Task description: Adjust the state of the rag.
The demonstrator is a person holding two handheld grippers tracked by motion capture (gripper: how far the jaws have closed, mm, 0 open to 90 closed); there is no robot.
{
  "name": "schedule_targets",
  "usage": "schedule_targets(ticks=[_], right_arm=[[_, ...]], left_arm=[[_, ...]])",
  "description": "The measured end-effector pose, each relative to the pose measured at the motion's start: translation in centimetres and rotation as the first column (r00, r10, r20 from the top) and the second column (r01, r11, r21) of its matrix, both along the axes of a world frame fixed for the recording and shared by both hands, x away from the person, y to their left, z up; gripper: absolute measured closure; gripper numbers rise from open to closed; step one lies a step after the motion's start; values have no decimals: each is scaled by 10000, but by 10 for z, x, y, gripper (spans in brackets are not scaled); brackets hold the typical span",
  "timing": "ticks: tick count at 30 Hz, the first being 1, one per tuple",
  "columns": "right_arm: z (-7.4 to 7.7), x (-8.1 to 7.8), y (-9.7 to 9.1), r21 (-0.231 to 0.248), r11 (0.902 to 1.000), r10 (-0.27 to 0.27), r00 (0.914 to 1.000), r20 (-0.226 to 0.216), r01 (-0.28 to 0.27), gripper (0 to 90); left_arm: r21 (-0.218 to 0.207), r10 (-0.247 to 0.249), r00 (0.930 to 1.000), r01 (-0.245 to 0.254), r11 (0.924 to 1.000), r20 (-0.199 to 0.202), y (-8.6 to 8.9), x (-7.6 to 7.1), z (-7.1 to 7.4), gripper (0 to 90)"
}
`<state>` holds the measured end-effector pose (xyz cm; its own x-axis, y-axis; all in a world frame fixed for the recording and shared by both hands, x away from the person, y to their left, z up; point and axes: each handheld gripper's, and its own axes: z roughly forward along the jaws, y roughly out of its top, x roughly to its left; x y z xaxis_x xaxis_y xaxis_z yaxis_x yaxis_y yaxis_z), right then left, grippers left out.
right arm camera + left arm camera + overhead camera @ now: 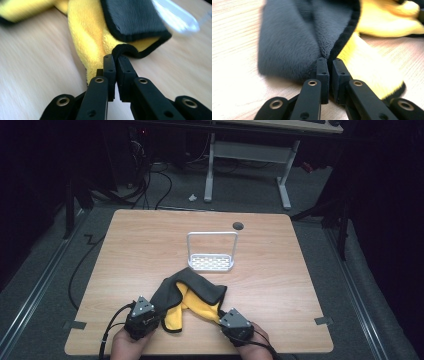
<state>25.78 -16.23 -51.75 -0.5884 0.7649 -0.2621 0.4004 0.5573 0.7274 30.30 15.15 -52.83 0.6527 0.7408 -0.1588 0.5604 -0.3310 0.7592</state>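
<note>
Grey-and-yellow cloth (187, 297) lies bunched on the wooden table (280, 270) near its front edge; the left gripper (328, 61) and right gripper (115, 58) each pinch its black-trimmed edge, jaws nearly together.

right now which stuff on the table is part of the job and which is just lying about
In the job:
- soft cloth, grey on one side and yellow on the other, with black edging
- left claw, shut on the cloth's edge
- right claw, shut on the cloth's edge

Lying about:
- white plastic rack with a tall loop handle
- dark round hole in the wooden tabletop
</note>
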Motion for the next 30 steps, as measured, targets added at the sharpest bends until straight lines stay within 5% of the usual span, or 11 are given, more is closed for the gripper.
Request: schedule_targets(ticks=[7,12,19,20,26,30], right_arm=[[-1,-12,-50,-188,9938,-1100,9939,-49,1099,865],[-5,-11,-87,37,9755,-2196,9748,-385,2199,859],[-3,-10,-91,413,9717,-2307,9720,-446,2325,701],[1,-10,-92,702,9680,-2392,9704,-341,2411,642],[9,-7,-91,1313,9632,-2334,9721,-241,2345,598],[6,7,-84,1134,9663,-2290,9729,-330,2313,614]], left_arm=[[-63,236,9997,-236,9997,92,6,2,2,852],[-219,679,9975,-675,9975,194,18,5,4,856],[-407,654,9977,-646,9971,189,18,3,5,795],[-725,585,9983,-580,9957,48,19,1,7,692],[-1041,536,9981,-566,9930,-314,21,-14,5,485],[-973,539,9979,-573,9936,-364,19,-17,4,437]])
